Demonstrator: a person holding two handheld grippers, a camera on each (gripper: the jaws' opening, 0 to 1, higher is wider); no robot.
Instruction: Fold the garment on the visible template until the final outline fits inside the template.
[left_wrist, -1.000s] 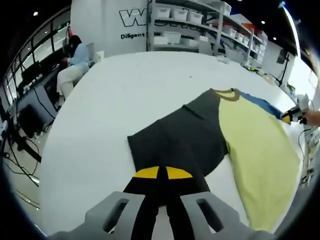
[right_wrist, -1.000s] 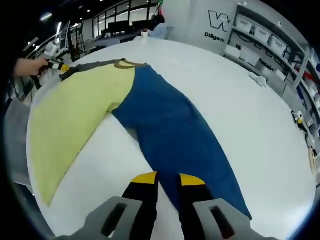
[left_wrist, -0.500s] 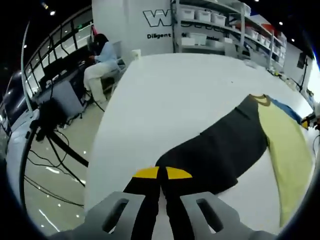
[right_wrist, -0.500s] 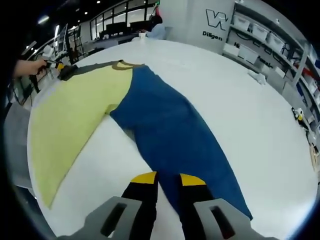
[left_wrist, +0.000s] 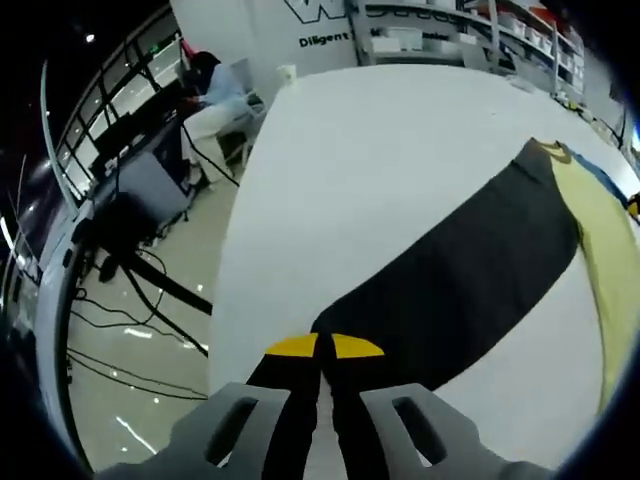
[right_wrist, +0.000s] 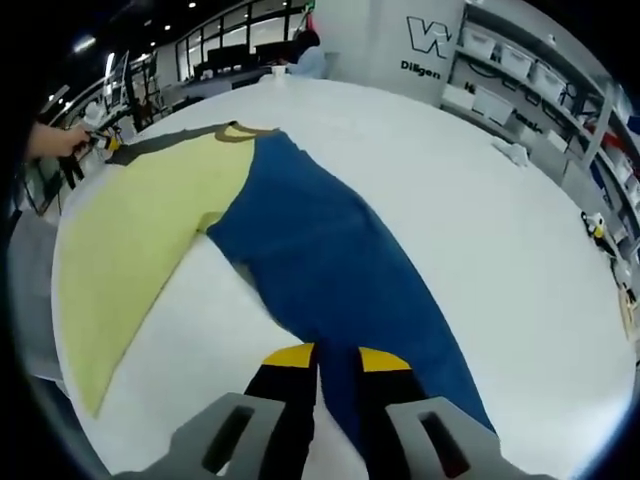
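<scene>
Your left gripper (left_wrist: 325, 347) sits near the white surface (left_wrist: 380, 170) edge, floor just beyond its left side, bare surface ahead. Wall lettering reads "Diligent" (left_wrist: 322, 41). Your left fingers are clenched on the end of the garment's dark sleeve (left_wrist: 470, 275), which stretches ahead-right to the yellow body (left_wrist: 605, 225). Your right gripper (right_wrist: 328, 357) has its fingers pinched on the blue sleeve (right_wrist: 340, 260), yellow body to its left, open surface to its right.
</scene>
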